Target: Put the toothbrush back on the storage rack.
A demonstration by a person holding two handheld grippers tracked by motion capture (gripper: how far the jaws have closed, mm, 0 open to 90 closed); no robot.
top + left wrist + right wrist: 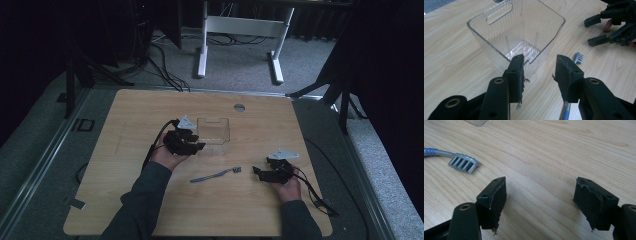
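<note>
Toothbrush lay at the table's centre, the clear bin at its twelve o'clock. Your left gripper stood apart at the bin, nothing clamped; your right gripper gaped empty. Judging so, grasping the brush came next.

The left tongs are resting just beside the clear container on the counter; the toothbrush is lying between them and the right tongs, seemingly apart from both.
</note>
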